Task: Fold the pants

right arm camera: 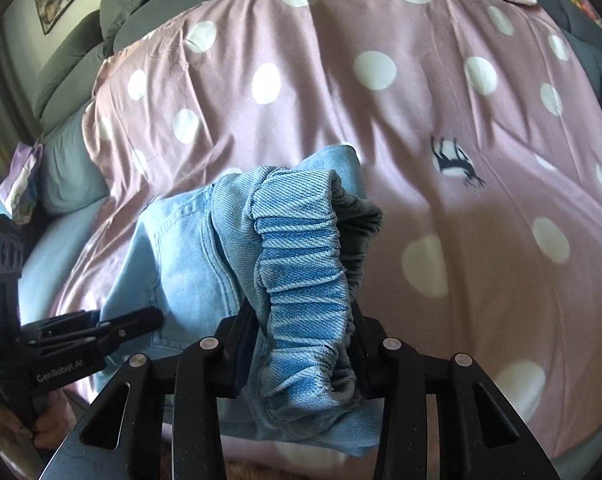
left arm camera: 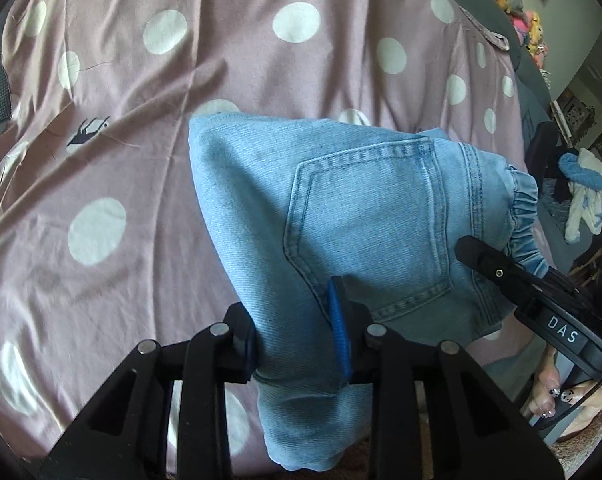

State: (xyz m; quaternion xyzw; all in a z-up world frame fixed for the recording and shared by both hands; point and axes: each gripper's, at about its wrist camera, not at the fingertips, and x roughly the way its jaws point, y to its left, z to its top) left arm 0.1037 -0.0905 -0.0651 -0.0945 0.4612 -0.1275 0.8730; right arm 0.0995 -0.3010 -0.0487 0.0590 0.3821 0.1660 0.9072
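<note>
Left wrist view, left to right: pink polka-dot bedsheet (left arm camera: 101, 128) fills the left side, then the pants (left arm camera: 341, 208), light blue denim, held up above the sheet with the back pocket (left arm camera: 365, 224) facing the camera. Left gripper (left arm camera: 297, 344) is clamped on a thick folded bunch of denim near the bottom of the frame, jaws closed tight on cloth. Far right, the right gripper (left arm camera: 497, 268) comes in at the gathered waistband (left arm camera: 521, 220).

Right wrist view, left to right: left gripper (right arm camera: 133, 320) at the left edge against the denim, then the pants (right arm camera: 189, 256) draped across the middle, then the elastic waistband (right arm camera: 305, 280) bunched between the right gripper (right arm camera: 305, 344) jaws, pinched firmly. Sheet (right arm camera: 481, 120) to the right with a small dark animal print (right arm camera: 455, 162).

Handling guess: the denim is soft but fairly heavy and thick, so it sags between the grips and stacked layers may slip. Waistband and a seam or hem look like the best hold points; the elastic is bulky, so grip deep.
</note>
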